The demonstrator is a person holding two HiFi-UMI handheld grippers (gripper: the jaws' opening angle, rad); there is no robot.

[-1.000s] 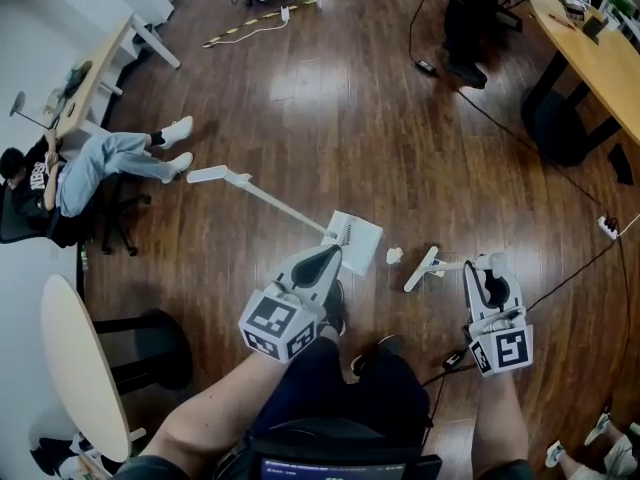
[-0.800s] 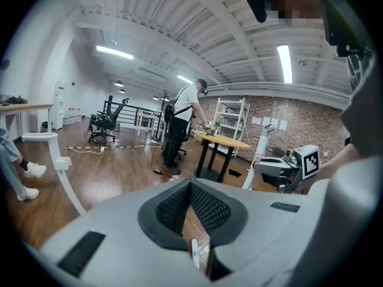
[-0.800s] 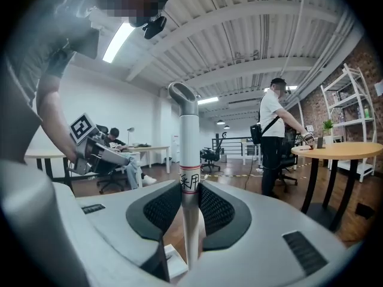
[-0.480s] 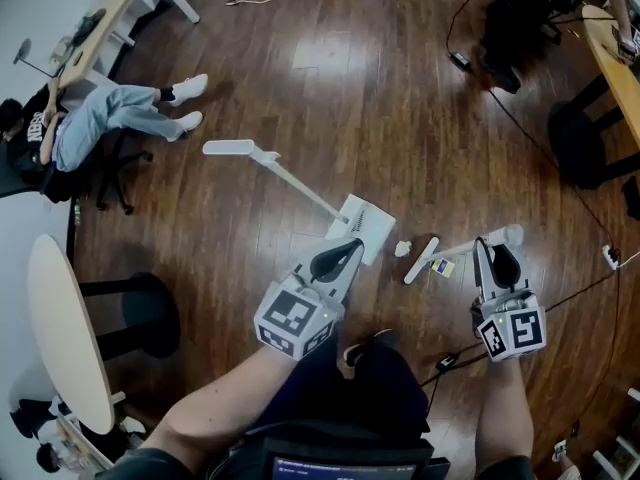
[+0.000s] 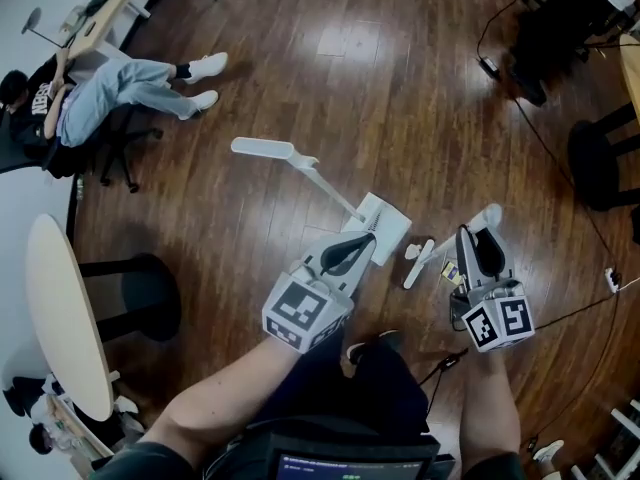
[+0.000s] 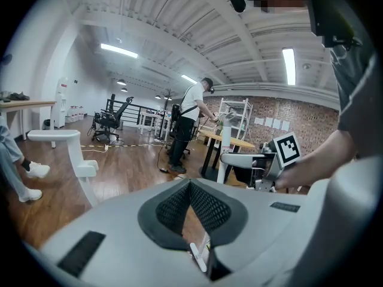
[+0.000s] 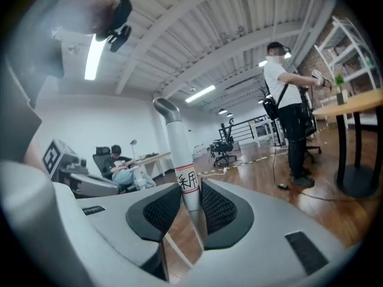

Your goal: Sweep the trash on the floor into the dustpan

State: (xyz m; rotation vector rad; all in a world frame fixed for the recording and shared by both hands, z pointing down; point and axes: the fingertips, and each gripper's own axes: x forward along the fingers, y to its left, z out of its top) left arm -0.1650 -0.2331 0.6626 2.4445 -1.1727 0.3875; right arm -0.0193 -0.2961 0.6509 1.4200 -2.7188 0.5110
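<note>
A white dustpan (image 5: 388,220) rests on the wood floor, its long handle (image 5: 300,168) slanting up to the left; that handle (image 6: 75,154) also shows in the left gripper view. My left gripper (image 5: 368,240) is at the pan's near edge, jaws shut with a thin white strip, seemingly the pan's edge, low between them (image 6: 190,183). My right gripper (image 5: 476,236) is shut on the broom's pale handle (image 7: 179,154), which rises between its pads. The white broom head (image 5: 421,264) lies just right of the pan. A crumpled white scrap (image 5: 412,252) sits between broom head and pan. A small yellow piece (image 5: 451,272) lies beside the right gripper.
A seated person (image 5: 110,93) stretches their legs out at the upper left. A round pale table (image 5: 65,318) and a black pedestal base (image 5: 150,303) stand at the left. Cables (image 5: 560,168) cross the floor at right. A standing person (image 7: 290,112) is farther off.
The view has shifted down and right. My right gripper with the broom has come left, closer to the dustpan, and the white scrap now lies nearer the pan's edge.
</note>
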